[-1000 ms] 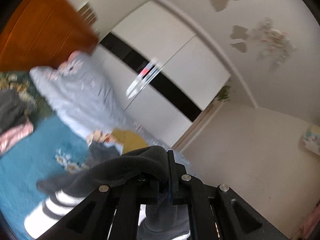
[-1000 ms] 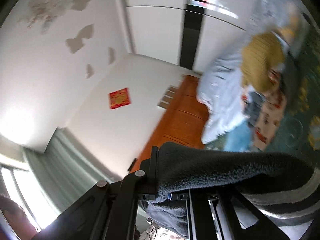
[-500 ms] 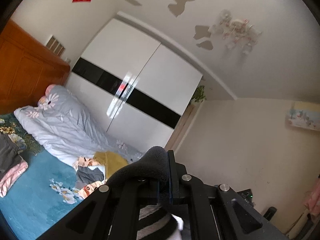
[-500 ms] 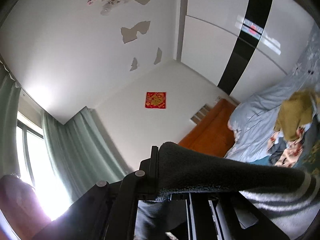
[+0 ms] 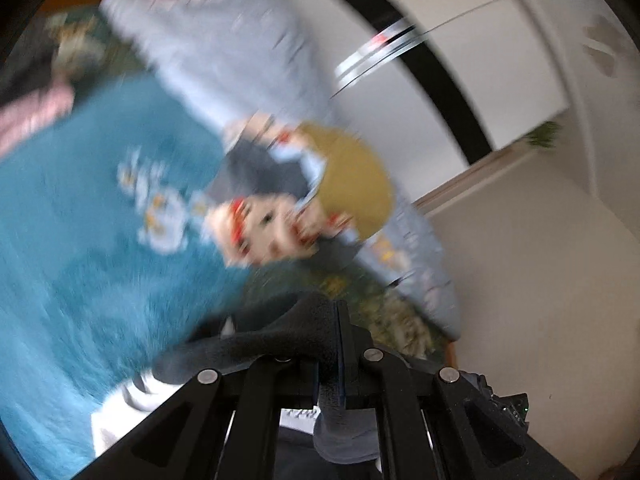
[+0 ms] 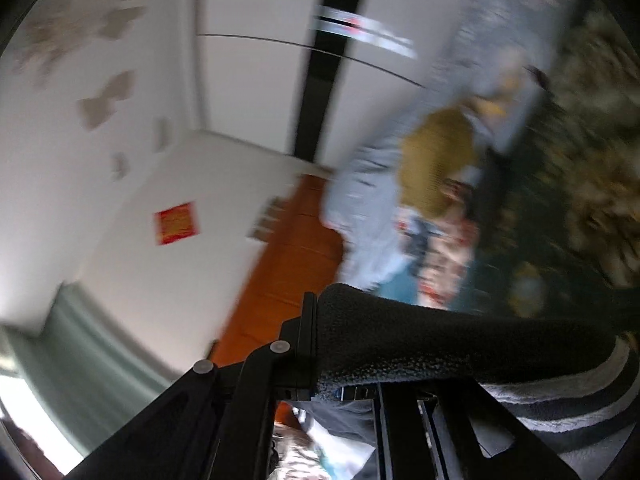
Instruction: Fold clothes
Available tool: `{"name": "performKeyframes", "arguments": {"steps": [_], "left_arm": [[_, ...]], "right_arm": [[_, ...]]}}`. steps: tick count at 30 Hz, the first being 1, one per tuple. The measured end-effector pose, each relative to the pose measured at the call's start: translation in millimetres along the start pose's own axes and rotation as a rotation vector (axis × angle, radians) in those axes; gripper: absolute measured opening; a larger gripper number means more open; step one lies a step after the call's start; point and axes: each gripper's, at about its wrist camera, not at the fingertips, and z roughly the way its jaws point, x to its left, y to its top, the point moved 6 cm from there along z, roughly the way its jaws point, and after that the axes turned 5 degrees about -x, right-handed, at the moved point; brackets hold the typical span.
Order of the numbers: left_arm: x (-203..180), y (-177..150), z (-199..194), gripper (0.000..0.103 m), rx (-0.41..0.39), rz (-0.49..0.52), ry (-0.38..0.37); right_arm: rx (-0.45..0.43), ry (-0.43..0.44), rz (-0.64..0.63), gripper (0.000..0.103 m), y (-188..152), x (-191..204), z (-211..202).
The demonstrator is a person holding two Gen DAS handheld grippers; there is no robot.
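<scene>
Both grippers hold one dark grey fleece garment with white stripes. My left gripper (image 5: 334, 344) is shut on a fold of the fleece (image 5: 260, 340), which drapes to the left over the bed. My right gripper (image 6: 320, 344) is shut on another part of the fleece (image 6: 460, 344), which stretches to the right with its striped part (image 6: 568, 404) hanging below. Both views are motion-blurred.
A teal floral blanket (image 5: 80, 220) covers the bed. A pile of clothes with a mustard garment (image 5: 352, 184) and a light blue quilt (image 5: 224, 40) lie behind. A pink garment (image 5: 32, 120) lies at the left. Wardrobe (image 6: 260, 80) and orange headboard (image 6: 288, 272) stand beyond.
Both grippers have swung down from pointing at the ceiling toward the bed, still holding the fleece. The views are now blurred by the motion.
</scene>
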Motion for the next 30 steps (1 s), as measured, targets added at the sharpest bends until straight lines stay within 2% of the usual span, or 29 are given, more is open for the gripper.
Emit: {"name": "performKeyframes", "arguments": {"steps": [2, 8, 13, 16, 25, 28, 30], "left_arm": [[27.5, -12.1, 37.1, 0.006, 0.057, -0.062, 0.033], [54.5, -8.4, 79.3, 0.006, 0.090, -0.133, 0.048], [69.8, -3.0, 118.6, 0.006, 0.131, -0.173, 0.075], [80.6, -6.1, 139.7, 0.006, 0.163, -0.173, 0.115], [97.8, -14.6, 152.3, 0.009, 0.198, -0.227, 0.096], [95.8, -15.8, 151.1, 0.015, 0.207, -0.225, 0.096], [90.9, -16.8, 148.2, 0.031, 0.214, -0.215, 0.087]], "right_arm": [[0.012, -0.076, 0.023, 0.007, 3.4, -31.2, 9.8], [-0.004, -0.170, 0.142, 0.007, 19.3, -104.4, 33.2], [-0.034, -0.215, 0.208, 0.007, 33.1, -140.5, 53.0], [-0.038, -0.261, 0.219, 0.007, 37.0, -156.4, 62.6], [-0.041, -0.337, 0.249, 0.007, 41.8, -186.8, 70.6], [-0.040, -0.343, 0.249, 0.008, 41.1, -187.1, 70.6], [-0.037, -0.345, 0.243, 0.008, 40.9, -184.0, 70.1]]}}
